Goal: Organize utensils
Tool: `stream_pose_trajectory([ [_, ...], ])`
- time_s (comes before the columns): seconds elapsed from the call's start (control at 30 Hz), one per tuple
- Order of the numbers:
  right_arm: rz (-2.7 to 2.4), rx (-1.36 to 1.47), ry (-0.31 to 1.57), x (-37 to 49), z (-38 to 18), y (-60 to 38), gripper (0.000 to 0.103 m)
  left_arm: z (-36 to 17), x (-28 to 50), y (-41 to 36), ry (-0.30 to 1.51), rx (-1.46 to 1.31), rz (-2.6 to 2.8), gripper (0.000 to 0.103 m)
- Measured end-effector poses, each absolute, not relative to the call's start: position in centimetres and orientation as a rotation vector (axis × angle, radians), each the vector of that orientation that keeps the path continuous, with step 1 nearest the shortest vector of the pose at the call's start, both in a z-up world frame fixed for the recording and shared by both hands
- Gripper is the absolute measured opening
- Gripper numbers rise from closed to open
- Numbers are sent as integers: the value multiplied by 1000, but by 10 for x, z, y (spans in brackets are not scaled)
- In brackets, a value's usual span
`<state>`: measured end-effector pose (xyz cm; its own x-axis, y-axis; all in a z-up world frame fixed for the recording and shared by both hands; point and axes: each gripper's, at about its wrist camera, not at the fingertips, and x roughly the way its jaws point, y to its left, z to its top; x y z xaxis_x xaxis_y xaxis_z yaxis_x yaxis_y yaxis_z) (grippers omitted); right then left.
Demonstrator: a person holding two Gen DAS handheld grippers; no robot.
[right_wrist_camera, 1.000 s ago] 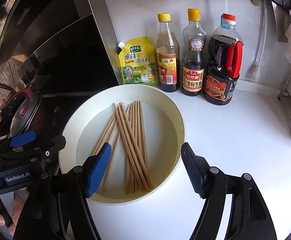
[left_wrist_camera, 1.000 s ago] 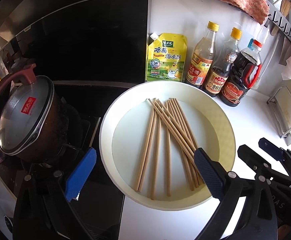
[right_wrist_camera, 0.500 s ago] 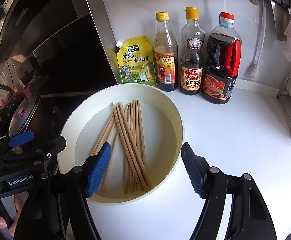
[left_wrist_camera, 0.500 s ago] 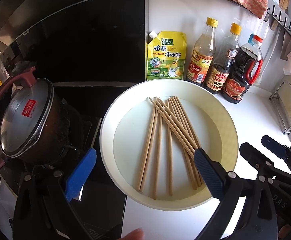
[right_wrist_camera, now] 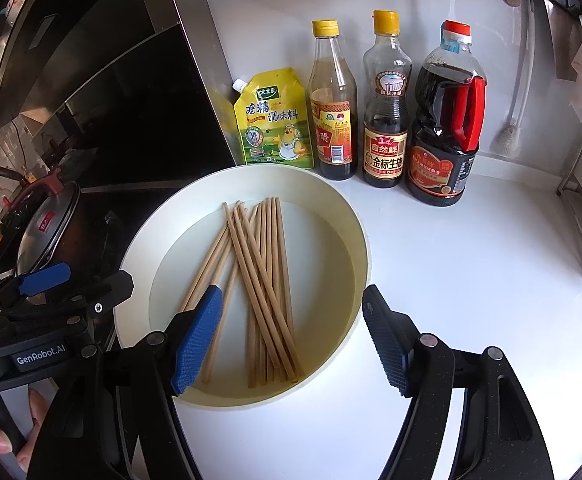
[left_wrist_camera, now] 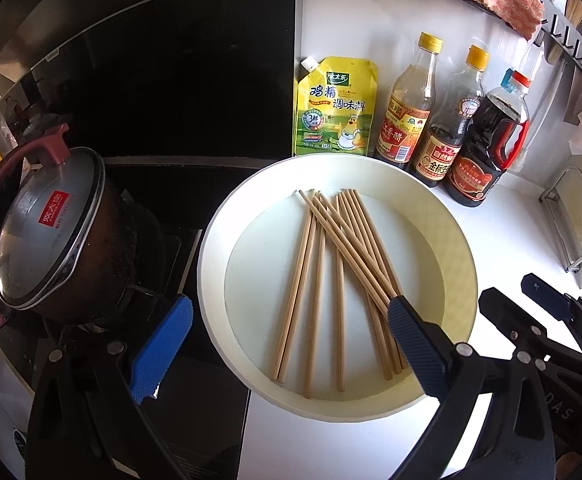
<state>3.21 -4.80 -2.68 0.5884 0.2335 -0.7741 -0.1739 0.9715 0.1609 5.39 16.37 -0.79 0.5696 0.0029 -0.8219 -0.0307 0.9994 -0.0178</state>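
Observation:
Several wooden chopsticks [left_wrist_camera: 333, 256] lie loosely crossed in a round cream tray [left_wrist_camera: 457, 240] on the white counter. They also show in the right wrist view [right_wrist_camera: 261, 276], in the same tray [right_wrist_camera: 355, 216]. My left gripper [left_wrist_camera: 287, 344] is open and empty, hovering above the tray's near left part. My right gripper [right_wrist_camera: 291, 336] is open and empty, above the tray's near right edge. The right gripper shows at the left wrist view's right edge [left_wrist_camera: 539, 308]. The left gripper shows at the right wrist view's left edge [right_wrist_camera: 51, 276].
A yellow seasoning pouch [left_wrist_camera: 336, 108] and three sauce bottles [left_wrist_camera: 435, 128] stand at the wall behind the tray. A lidded pot [left_wrist_camera: 47, 220] sits on the stove to the left. A wire rack [left_wrist_camera: 579, 220] stands at the right. Utensils hang on a wall rail [right_wrist_camera: 519, 64].
Both grippers have shifted slightly toward the tray, which looks a little nearer in both views. The chopsticks and the tray have not moved. Both grippers stay open.

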Motion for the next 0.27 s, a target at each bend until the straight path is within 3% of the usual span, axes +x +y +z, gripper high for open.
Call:
stream_pose_trajectory([
  [0.27,241,70,915,33,-28,-48,69,-10,57,164,976,-31,21,96],
])
